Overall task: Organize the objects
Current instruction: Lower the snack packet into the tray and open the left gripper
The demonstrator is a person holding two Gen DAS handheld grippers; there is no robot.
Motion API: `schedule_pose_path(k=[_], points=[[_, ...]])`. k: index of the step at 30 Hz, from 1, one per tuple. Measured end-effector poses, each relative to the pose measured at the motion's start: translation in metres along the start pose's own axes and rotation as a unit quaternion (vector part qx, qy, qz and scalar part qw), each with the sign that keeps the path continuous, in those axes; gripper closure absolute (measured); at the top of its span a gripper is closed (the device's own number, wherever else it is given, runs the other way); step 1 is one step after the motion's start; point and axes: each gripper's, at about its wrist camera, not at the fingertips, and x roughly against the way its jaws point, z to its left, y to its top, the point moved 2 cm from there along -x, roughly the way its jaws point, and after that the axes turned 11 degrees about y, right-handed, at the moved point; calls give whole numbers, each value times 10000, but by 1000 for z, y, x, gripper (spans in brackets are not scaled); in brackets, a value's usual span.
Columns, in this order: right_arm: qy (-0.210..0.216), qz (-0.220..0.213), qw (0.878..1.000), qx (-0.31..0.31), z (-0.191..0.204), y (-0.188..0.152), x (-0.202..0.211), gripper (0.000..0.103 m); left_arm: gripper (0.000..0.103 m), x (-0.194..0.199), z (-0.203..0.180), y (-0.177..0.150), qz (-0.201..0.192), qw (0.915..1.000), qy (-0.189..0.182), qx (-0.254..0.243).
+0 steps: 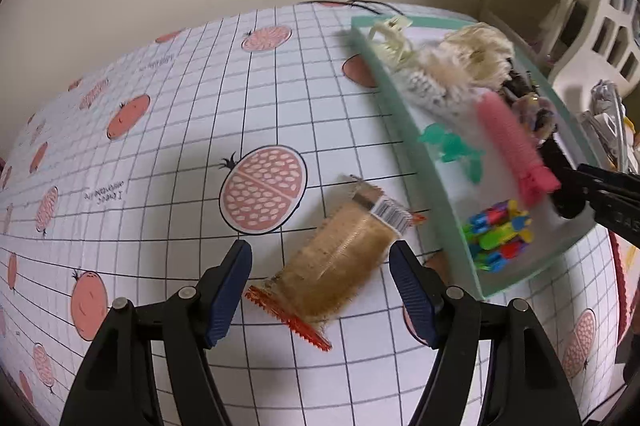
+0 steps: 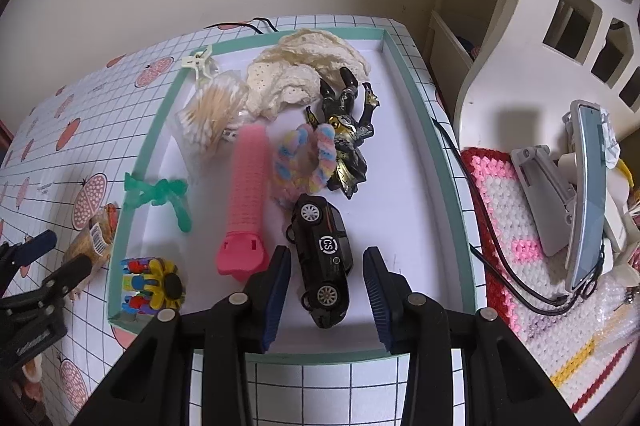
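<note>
**Snack packet lies between the left fingers**

The left gripper (image 1: 320, 290) hangs fingers apart over the snack packet (image 1: 340, 258) on the tabletop (image 1: 160, 146), just outside the tray (image 1: 384, 86); its long axis runs diagonally. The right gripper (image 2: 326, 290), also spread, straddles the toy car (image 2: 324, 258) inside the tray.

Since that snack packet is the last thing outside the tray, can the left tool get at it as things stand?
Probably yes: the left tool is open, its fingers flank the snack packet on the tablecloth, nothing between. The tray wall stands close beside it.
</note>
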Motion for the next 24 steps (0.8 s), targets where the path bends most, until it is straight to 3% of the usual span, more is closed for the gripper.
schedule_pose_path(k=[5, 7, 10, 16, 20, 24], points=[[-43, 41, 10000, 20, 0, 2, -6, 62, 32, -10, -3, -1, 96, 9999, -41, -71], [-43, 42, 10000, 27, -1, 2, -6, 62, 51, -13, -6, -2, 152, 9998, -69, -96], [-43, 35, 10000, 23, -2, 3, -7, 62, 64, -13, -6, 0, 187, 9997, -38, -120], [-24, 14, 10000, 3, -2, 2, -4, 62, 65, -6, 1, 3, 101, 9999, 38, 44], [-10, -19, 10000, -14, -2, 3, -2, 62, 65, 15, 4, 16, -250, 9991, -163, 307], [-17, -13, 10000, -31, -3, 3, -2, 62, 65, 37, -16, 31, -522, 9969, -528, 262]])
